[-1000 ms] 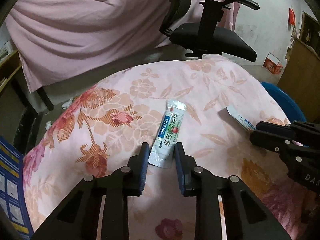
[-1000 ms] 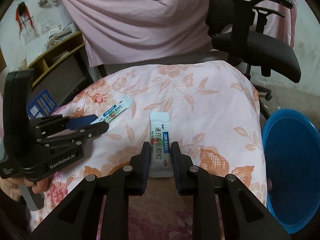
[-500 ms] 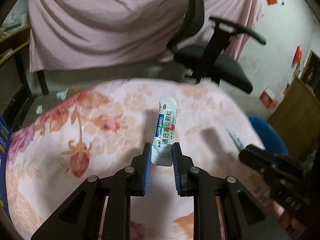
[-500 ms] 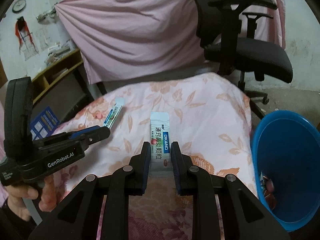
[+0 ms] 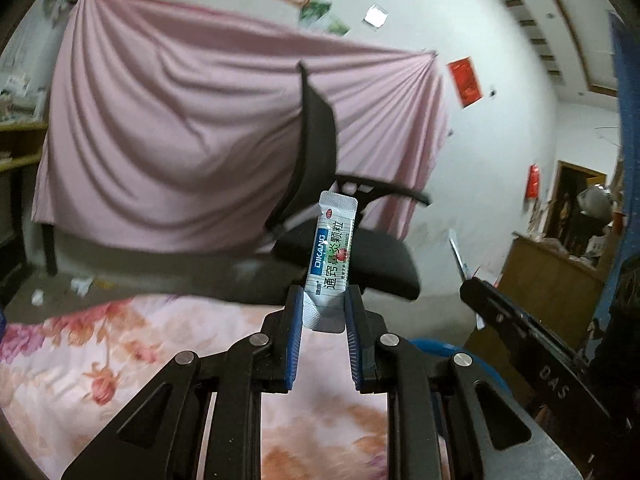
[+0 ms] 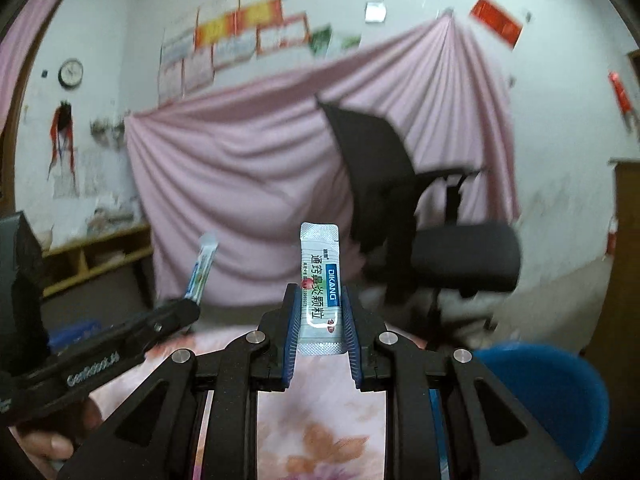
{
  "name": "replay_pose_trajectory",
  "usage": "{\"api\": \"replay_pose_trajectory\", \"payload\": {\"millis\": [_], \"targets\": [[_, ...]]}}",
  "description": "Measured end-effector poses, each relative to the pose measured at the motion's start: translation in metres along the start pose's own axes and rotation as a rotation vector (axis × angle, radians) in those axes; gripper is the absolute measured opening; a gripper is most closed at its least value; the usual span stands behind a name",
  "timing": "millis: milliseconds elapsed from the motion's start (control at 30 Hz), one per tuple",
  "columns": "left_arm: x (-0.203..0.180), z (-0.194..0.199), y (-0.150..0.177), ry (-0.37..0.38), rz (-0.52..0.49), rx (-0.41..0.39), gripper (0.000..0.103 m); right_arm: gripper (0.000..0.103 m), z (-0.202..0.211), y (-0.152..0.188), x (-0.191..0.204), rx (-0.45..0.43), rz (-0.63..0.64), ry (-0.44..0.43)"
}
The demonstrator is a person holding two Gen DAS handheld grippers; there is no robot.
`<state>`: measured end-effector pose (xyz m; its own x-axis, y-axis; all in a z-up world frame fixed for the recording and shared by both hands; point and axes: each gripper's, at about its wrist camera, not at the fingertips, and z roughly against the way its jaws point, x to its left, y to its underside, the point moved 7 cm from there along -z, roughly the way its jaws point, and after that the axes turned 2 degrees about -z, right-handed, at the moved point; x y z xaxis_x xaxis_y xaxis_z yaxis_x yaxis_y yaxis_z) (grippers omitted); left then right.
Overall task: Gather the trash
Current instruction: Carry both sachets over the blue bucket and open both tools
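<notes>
The left gripper (image 5: 322, 320) has its blue-padded fingers (image 5: 293, 332) pinching the bottom end of a white DIKANG sachet (image 5: 331, 260), which stands upright out of the fingertips, raised clear of the floral-covered worktop (image 5: 120, 352) that lies below and behind the fingers. Beyond the sachet's top sits a black office chair (image 5: 352, 256) in front of a draped pink curtain (image 5: 180, 152). To the right of these fingers, the other gripper reaches in from the side with a thin edge-on packet at its tip. The right gripper (image 6: 320, 322) has its fingers (image 6: 349, 328) likewise clamped on the lower part of a second sachet (image 6: 320, 284), printed side facing the camera and also held upright above the worktop (image 6: 316, 440). Below and to the right of those fingers, a blue bin (image 6: 552, 392) stands beside the worktop's edge, well apart from the held sachet. To the left of the right fingers, the left gripper (image 6: 188, 304) shows from the side with its sachet (image 6: 202, 268) tilted slightly and sticking up from its tip, the person's hand (image 6: 48, 436) gripping its handle at the lower left edge.
</notes>
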<state>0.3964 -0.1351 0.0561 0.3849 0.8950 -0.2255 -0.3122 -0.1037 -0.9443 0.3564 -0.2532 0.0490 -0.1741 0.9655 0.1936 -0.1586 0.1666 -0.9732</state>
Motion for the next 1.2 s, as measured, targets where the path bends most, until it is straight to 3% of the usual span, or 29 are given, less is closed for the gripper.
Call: {"api": "replay_pose_trajectory", "payload": {"millis": [200, 433, 800, 1200], "targets": [[-0.039, 0.004, -0.011, 0.037, -0.069, -0.087, 0.017, 0.019, 0.027, -0.022, -0.02, -0.141, 0.028, 0.087], [-0.076, -0.017, -0.012, 0.08, -0.082, -0.091, 0.017, 0.019, 0.044, -0.028, -0.045, -0.191, 0.036, 0.17], [-0.127, -0.053, 0.016, 0.152, -0.094, 0.04, 0.017, 0.019, 0.047, -0.011, -0.096, -0.108, -0.02, 0.281], [-0.14, -0.064, 0.041, 0.17, -0.114, 0.148, 0.017, 0.019, 0.042, 0.002, -0.133, -0.013, -0.112, 0.334]]}}
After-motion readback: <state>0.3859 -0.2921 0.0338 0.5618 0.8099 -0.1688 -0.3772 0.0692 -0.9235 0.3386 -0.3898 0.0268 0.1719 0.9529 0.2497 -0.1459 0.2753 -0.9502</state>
